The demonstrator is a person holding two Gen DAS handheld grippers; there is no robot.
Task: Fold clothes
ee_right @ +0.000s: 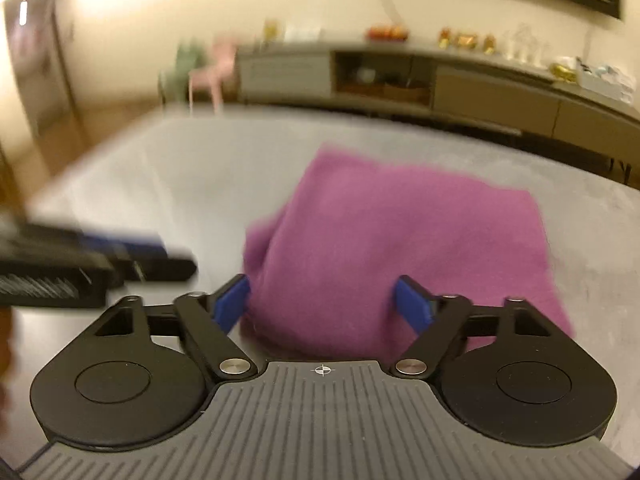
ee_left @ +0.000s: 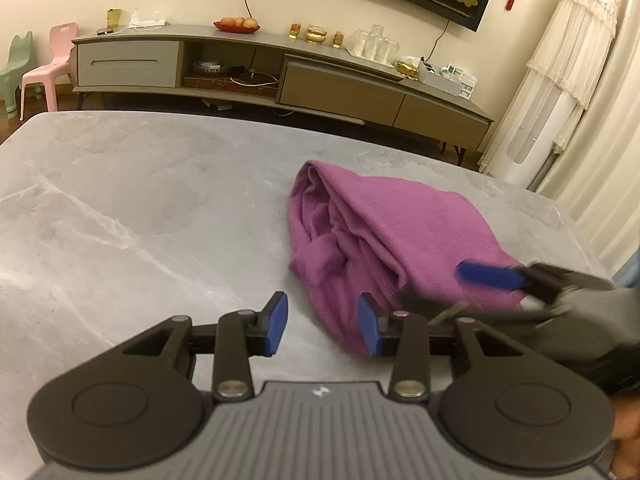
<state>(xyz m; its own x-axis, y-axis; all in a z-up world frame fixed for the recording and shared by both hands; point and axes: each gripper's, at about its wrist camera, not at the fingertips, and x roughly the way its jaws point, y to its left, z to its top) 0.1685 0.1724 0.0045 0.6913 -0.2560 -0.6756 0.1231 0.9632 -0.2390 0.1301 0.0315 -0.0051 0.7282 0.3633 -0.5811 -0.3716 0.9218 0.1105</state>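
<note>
Your purple garment lay bunched in a loose fold on the grey marbled bench, toward its right side in the left wrist view, with a smooth upper layer draped over crumpled layers showing along its left edge. Your left hand-held gripper hung just off the garment's near left corner, jaws spread and with nothing between the pads; only its right pad sat against the cloth's edge. Your right hand-held gripper stood with jaws spread wide over the near edge of the garment, the cloth lying between the blue fingers without being pinched as far as the blurred picture showed. The risk from here, as I judged it, was the fold itself: the top layer rested on a rumpled heap, so any brush from either open jaw could have dragged it askew or let the bundle slump open. If you had closed on the near edge, you could easily have caught only the top layer and peeled it off the rest. The two grippers also sat near one another at that corner, so a hasty reach could have knocked them together.
</note>
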